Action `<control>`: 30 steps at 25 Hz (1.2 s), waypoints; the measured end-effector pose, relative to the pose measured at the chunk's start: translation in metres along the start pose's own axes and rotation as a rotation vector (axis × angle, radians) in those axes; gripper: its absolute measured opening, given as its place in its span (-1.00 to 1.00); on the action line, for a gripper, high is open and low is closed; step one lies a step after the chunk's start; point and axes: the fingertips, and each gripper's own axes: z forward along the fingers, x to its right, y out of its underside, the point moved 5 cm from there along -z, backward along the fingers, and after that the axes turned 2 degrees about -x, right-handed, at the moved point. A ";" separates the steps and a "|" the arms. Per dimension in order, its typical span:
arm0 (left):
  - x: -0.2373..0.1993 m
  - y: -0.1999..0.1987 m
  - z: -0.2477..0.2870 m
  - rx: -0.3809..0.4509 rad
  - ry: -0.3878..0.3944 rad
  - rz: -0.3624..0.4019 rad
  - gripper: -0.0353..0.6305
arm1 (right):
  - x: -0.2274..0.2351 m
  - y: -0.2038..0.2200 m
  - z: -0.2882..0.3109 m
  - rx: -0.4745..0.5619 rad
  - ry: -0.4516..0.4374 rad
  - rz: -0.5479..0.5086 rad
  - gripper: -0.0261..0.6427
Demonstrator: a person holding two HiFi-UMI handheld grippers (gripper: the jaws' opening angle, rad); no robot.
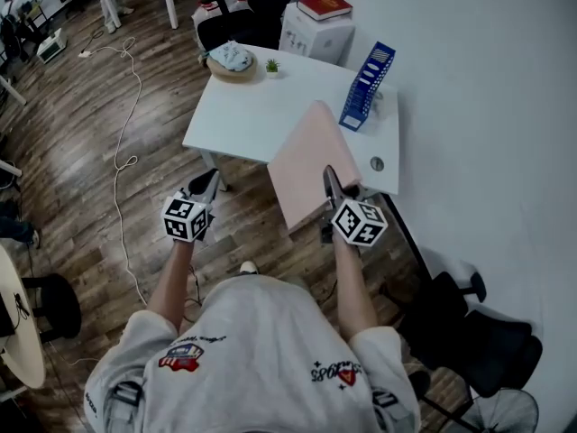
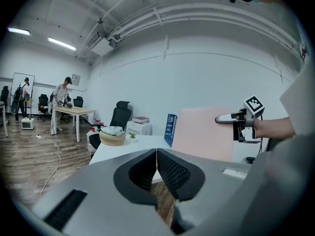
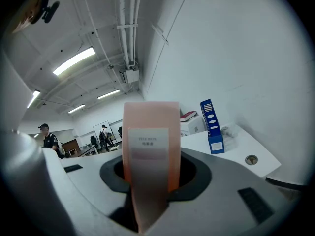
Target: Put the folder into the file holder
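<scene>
My right gripper [image 1: 332, 183] is shut on a pink folder [image 1: 306, 162], which it holds in the air over the white table's near edge. In the right gripper view the folder's labelled spine [image 3: 149, 154] stands upright between the jaws. The blue file holder [image 1: 367, 86] stands upright at the table's far right, close to the wall; it also shows as the blue file holder [image 3: 211, 126] and, beside the folder [image 2: 204, 133], as the blue holder [image 2: 170, 128]. My left gripper [image 1: 206, 186] hangs shut and empty left of the folder, off the table; its pads [image 2: 156, 170] meet.
The white table [image 1: 243, 115] carries a round basket [image 1: 232, 60], a small plant [image 1: 271, 66] and a cable grommet [image 1: 377, 163]. Behind it are a black chair [image 1: 261, 3] and a white cabinet [image 1: 315, 34] with a red book [image 1: 325, 6]. Another chair [image 1: 469, 336] stands at my right. Cables [image 1: 126, 106] trail on the floor. People [image 2: 60, 104] stand far off.
</scene>
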 end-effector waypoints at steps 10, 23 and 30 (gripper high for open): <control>-0.047 -0.012 0.050 -0.011 -0.041 -0.023 -0.87 | 0.014 -0.023 0.082 -0.022 -0.042 -0.011 -0.48; -0.103 -0.092 0.171 0.006 -0.186 -0.005 -0.87 | 0.083 -0.099 0.236 -0.028 -0.176 0.014 -0.48; -0.097 -0.109 0.236 -0.018 -0.169 0.029 -0.87 | 0.116 -0.117 0.267 -0.019 -0.191 0.033 -0.48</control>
